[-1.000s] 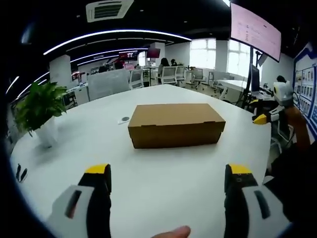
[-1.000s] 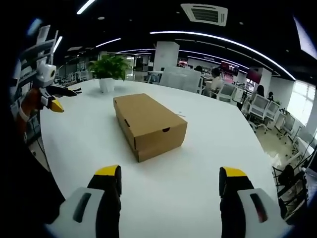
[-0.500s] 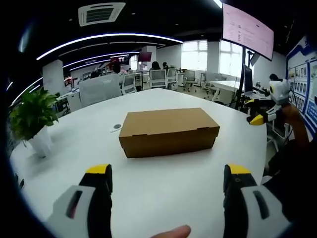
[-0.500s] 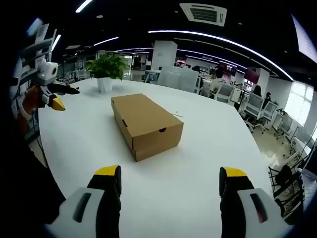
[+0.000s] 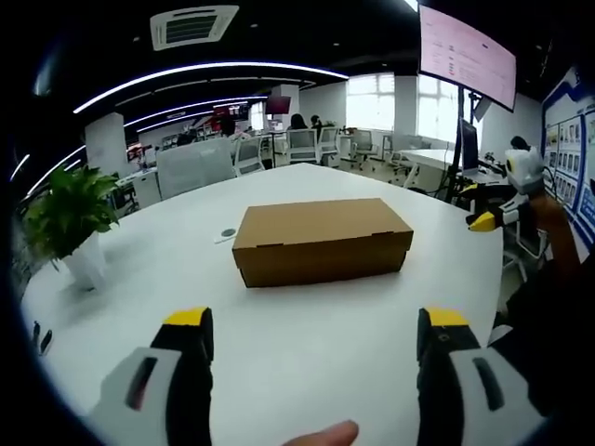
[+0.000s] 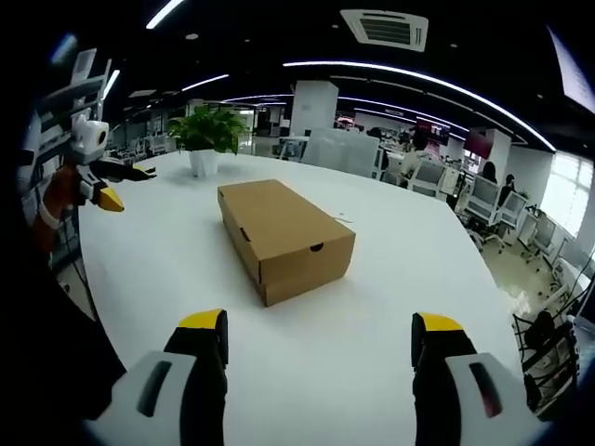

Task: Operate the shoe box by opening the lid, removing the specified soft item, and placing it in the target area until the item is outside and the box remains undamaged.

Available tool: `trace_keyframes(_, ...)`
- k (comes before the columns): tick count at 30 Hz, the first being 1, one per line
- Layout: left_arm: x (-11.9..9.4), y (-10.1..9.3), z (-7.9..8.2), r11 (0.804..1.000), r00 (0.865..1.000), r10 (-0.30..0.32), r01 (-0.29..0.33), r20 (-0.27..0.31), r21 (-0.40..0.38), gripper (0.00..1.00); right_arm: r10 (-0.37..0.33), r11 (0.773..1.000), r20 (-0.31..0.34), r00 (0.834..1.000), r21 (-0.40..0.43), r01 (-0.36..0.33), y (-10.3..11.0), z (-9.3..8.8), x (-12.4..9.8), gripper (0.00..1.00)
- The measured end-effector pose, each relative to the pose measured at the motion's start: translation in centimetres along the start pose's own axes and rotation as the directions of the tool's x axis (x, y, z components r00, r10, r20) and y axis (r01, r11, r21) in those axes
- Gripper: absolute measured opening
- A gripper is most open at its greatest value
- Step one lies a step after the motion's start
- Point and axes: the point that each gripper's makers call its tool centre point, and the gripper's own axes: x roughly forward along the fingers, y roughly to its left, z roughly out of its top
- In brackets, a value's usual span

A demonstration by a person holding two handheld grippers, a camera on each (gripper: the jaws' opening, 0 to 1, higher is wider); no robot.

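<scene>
Nearest the cameras, both grippers hang short of the box (image 5: 323, 240) with jaws spread wide and nothing in them: the left gripper (image 5: 311, 325) faces its long side, the right gripper (image 6: 317, 330) one short end, probably so each can lift a lid edge. That box sits shut on the white table (image 5: 307, 353), so the soft item inside can't be seen. Just past the box lies a small round thing (image 5: 228, 232), too tiny to identify. Farther off, a plant (image 5: 70, 209) stands near the table's edge.
</scene>
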Motion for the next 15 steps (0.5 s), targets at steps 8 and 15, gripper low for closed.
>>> trace_keyframes(8,-0.1,-0.2,0.4,1.0,1.0,0.005,-0.006,0.015,0.015,0.91,0.0,0.999,-0.008,1.0,0.044,0.0,-0.4,-0.9,0.2,0.83)
trace_keyframes(15,-0.6,0.1,0.1,1.0,1.0,0.017,-0.017,0.017,0.013,0.91,0.026,0.999,0.003,1.0,0.036,-0.026,0.2,-0.1,1.1,0.82)
